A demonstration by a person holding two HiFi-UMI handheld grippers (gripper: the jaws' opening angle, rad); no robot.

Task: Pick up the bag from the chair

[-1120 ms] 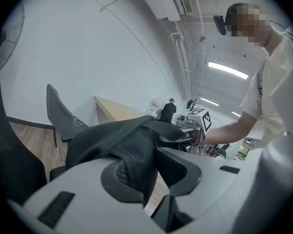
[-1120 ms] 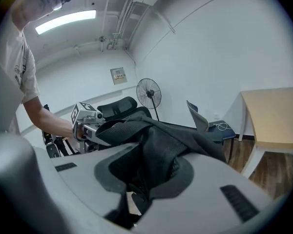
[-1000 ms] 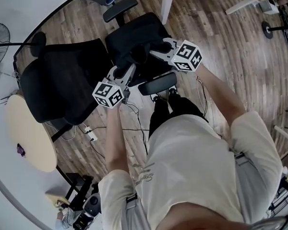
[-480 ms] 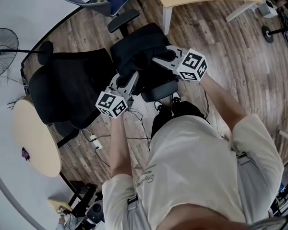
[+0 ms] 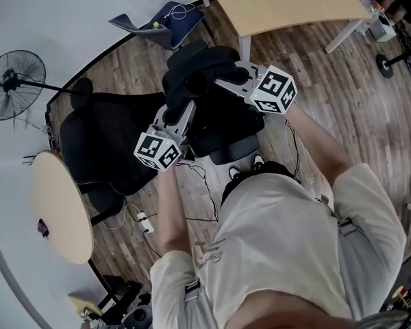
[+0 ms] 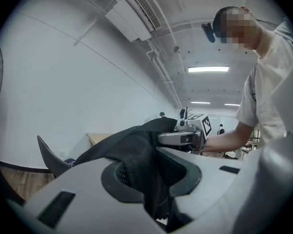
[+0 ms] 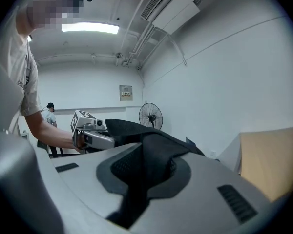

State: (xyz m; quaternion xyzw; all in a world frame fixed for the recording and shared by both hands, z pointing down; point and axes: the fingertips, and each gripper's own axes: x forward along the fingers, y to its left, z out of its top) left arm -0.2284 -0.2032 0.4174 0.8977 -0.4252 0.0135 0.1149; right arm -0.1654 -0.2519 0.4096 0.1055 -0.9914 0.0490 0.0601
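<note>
The bag (image 5: 212, 101) is black and soft. It is up in the air, just over the seat of the black chair (image 5: 106, 139). It looks like it no longer rests on the seat.

The left gripper (image 5: 174, 110) has one side of the bag. Its jaws pinch a thick fold of the black cloth. The right gripper (image 5: 226, 81) has the other side. Its jaws have just been closing, and they squeeze black cloth too.

The bag lies stretched from one gripper to the other, side to side in front of the person. Most of it sags down below the jaws. The two grippers point in at each other across the bag. Neither one is nearer, because both are already on it. I think the next move is to bring the bag straight up. Both ends should rise together so the bag stays flat and does not slip out.

Now count. There is one bag. There are two grippers. There is one chair under the bag. There is one fan (image 5: 14, 84) by the wall. There are two tables, a round table (image 5: 58, 208) and a big desk (image 5: 288, 2).
</note>
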